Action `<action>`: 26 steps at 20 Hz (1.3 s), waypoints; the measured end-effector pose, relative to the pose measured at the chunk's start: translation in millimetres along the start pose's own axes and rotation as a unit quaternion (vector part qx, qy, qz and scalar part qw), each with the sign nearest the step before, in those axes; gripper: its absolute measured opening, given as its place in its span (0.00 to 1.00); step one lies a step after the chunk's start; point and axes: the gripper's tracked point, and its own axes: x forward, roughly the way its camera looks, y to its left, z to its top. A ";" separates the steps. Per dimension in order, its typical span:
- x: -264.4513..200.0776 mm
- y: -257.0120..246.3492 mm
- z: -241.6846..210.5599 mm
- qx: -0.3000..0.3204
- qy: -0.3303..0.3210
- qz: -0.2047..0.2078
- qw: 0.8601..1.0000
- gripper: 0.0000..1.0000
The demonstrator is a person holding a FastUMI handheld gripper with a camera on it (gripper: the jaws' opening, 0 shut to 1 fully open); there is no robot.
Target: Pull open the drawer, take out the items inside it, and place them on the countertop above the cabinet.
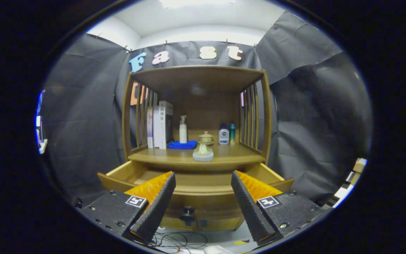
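Smooth satin wood cabinet (197, 79) and drawer (196, 188); glossy ceramic jar (203, 152); soft cloth (182, 144); ridged matt fingers (160, 201).

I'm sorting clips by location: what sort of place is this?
Likely a staged recording booth, not a home: black cloth walls surround a lone wooden cabinet with its drawer open, the open claw before it.

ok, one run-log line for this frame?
drawer: pulled open | gripper: open, holding nothing, in front of drawer | countertop: ceramic jar at front edge

My gripper (203, 206) has two wedge-shaped jaws, spread apart, with ridged inner faces. Each sits on a black screwed block bearing a square black-and-white marker.
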 end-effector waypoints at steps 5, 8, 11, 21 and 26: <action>11.5 12.4 -57.7 -0.009 0.047 0.009 0.999 1.00; 27.1 21.8 -77.3 -0.006 0.068 0.016 0.998 1.00; 38.6 23.0 -89.1 -0.012 0.077 0.011 0.997 1.00; 55.5 21.4 -105.7 -0.018 0.080 -0.012 0.997 1.00; 55.9 22.3 -105.9 -0.012 0.077 -0.013 0.997 1.00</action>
